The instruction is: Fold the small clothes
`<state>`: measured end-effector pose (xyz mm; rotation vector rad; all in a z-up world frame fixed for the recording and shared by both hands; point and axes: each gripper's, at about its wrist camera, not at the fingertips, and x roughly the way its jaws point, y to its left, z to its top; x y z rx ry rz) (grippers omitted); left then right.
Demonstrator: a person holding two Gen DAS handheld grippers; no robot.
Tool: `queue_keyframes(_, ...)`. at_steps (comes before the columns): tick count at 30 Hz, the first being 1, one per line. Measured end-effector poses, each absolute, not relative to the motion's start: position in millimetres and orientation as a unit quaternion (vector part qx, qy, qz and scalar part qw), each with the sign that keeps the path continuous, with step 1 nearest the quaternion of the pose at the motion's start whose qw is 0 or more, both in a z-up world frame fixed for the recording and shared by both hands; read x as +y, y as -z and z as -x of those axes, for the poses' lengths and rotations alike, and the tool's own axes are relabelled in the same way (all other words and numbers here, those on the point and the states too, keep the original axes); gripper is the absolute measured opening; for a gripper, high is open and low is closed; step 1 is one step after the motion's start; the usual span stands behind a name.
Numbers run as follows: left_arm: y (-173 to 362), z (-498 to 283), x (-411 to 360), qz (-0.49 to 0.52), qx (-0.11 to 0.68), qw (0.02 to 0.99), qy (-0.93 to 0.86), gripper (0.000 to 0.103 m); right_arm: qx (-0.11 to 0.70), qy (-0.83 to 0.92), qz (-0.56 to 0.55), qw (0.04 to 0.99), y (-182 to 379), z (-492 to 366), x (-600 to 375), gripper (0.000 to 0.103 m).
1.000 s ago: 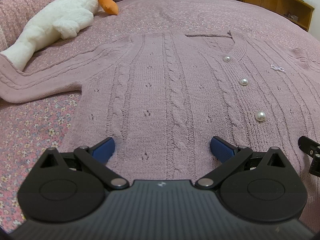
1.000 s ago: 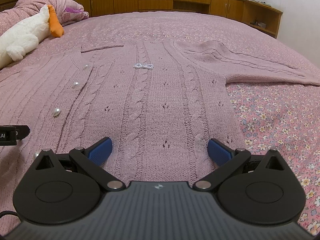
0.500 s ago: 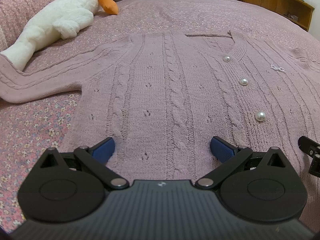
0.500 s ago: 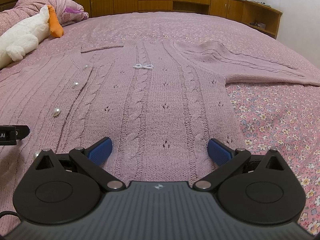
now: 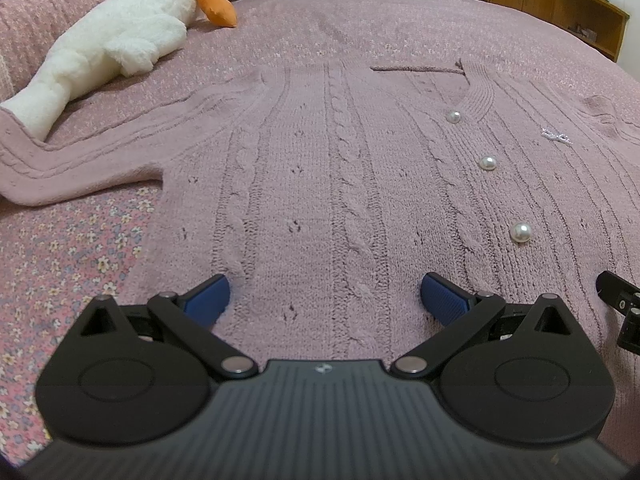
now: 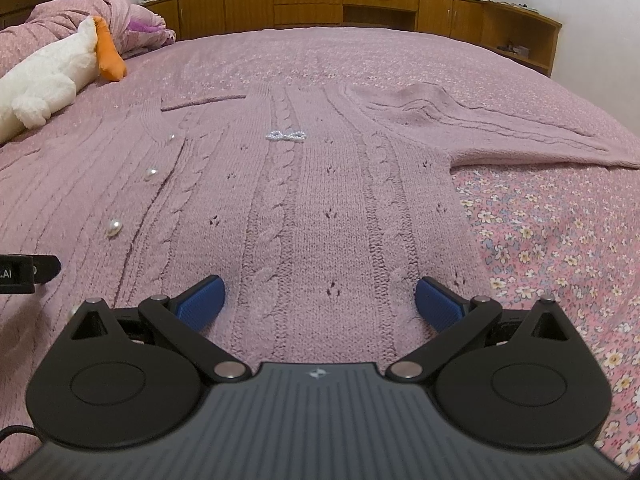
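Observation:
A mauve cable-knit cardigan [image 5: 320, 168] with pearl buttons [image 5: 488, 163] lies flat and face up on the bed, sleeves spread out to both sides. It also shows in the right wrist view [image 6: 304, 200], with a small silver bow [image 6: 286, 135] on its chest. My left gripper [image 5: 325, 296] is open and empty, low over the hem on the garment's left half. My right gripper [image 6: 318, 298] is open and empty over the hem on the right half. Its left sleeve [image 5: 92, 156] and right sleeve [image 6: 500, 132] lie outstretched.
A white plush goose [image 5: 116, 44] with an orange beak lies at the far left of the bed. The floral pink bedspread [image 6: 560, 232] shows beside the cardigan. Wooden cabinets [image 6: 360, 0] run along the far wall. The other gripper's tip [image 5: 620, 300] shows at the right edge.

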<state>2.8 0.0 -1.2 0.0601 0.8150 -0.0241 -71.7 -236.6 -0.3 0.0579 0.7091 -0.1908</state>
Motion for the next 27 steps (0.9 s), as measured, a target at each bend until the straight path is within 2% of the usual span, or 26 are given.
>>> queue_keyframes(17,-3,-13,-1,-0.027,0.423,0.906,0.008,0.103,0.373,0.080,-0.038,0.924,-6,64,-243,0.103)
queue_keyframes(22,-6,-18,-3,-0.028,0.438,0.899,0.005,0.103,0.401,0.053,-0.081,0.911,-17,58,-260,0.103)
queue_keyframes(27,-11,-21,0,-0.017,0.450,0.893,0.006,0.103,0.402,0.022,-0.173,0.899,-35,54,-292,0.103)
